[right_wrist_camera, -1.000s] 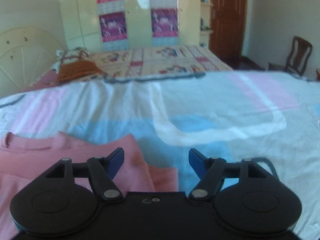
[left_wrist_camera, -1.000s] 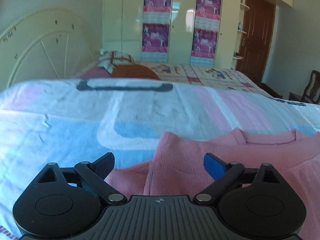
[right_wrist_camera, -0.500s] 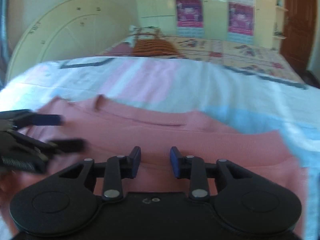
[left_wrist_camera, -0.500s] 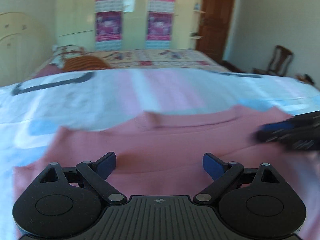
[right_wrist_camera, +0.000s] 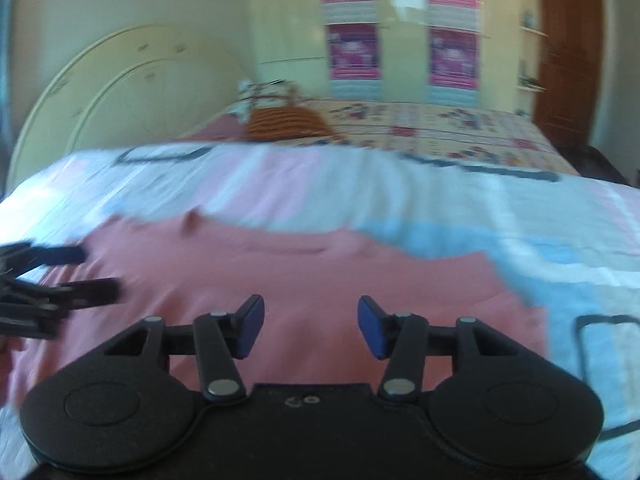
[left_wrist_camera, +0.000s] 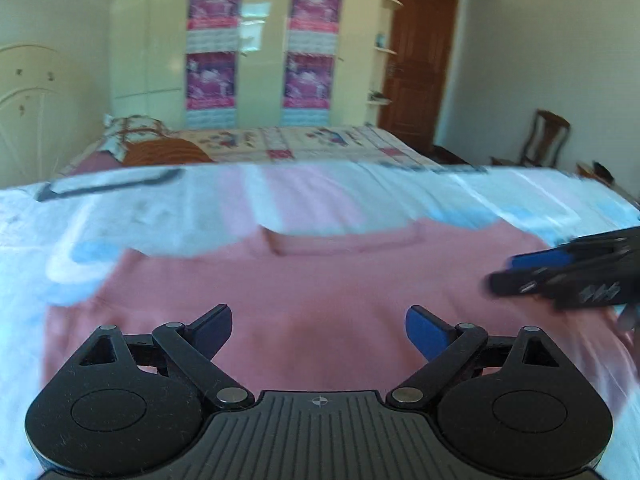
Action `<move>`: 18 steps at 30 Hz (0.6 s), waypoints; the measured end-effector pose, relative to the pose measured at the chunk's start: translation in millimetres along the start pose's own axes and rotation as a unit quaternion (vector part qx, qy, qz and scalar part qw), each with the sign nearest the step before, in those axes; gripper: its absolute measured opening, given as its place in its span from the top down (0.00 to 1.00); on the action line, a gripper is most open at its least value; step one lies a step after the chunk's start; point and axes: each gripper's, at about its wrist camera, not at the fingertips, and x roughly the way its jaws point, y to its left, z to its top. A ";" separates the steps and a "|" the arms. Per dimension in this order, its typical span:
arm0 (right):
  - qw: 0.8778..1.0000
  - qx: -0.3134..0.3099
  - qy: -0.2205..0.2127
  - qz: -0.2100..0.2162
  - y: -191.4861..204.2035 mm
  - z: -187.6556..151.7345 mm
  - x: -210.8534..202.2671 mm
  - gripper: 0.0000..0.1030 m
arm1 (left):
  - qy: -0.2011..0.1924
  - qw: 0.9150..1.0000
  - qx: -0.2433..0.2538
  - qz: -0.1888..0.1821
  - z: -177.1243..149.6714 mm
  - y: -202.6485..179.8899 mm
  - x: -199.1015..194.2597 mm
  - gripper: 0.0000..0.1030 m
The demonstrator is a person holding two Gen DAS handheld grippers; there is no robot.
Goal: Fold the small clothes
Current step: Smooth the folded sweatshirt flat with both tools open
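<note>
We are in a bedroom with cream wardrobe doors [left_wrist_camera: 168, 40] carrying purple posters [left_wrist_camera: 211, 80], a brown door [left_wrist_camera: 420, 60] to the right and a wooden chair [left_wrist_camera: 546, 136] against the far wall. Beyond our work surface lies a bed with a patterned quilt [left_wrist_camera: 312, 144] and an orange striped cushion [right_wrist_camera: 286, 122] near the curved cream headboard [right_wrist_camera: 132, 84]. The surface itself is covered by a bedsheet [left_wrist_camera: 320, 196] in pale blue, pink and white blocks, blurred in both views. On it the pink sweater [left_wrist_camera: 320, 288] lies spread flat, neckline away from us — it fills the area just ahead of both tools. Our left gripper [left_wrist_camera: 319, 330] hovers over the lower part of the sweater with its blue-padded fingers spread wide, nothing between them. Our right gripper [right_wrist_camera: 311, 326] is above the same garment further right; its jaws stand apart and are opening, with only the fabric below and nothing pinched. Each tool shows at the edge of the other's view, blurred, near the sweater's sides. Whether any fingertip touches the cloth we cannot tell.
</note>
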 end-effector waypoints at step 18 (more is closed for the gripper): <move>0.999 -0.030 0.033 -0.009 38.1 -28.9 -1.8 0.57 | 0.052 0.998 -0.014 0.044 -23.4 -25.3 -8.8 0.05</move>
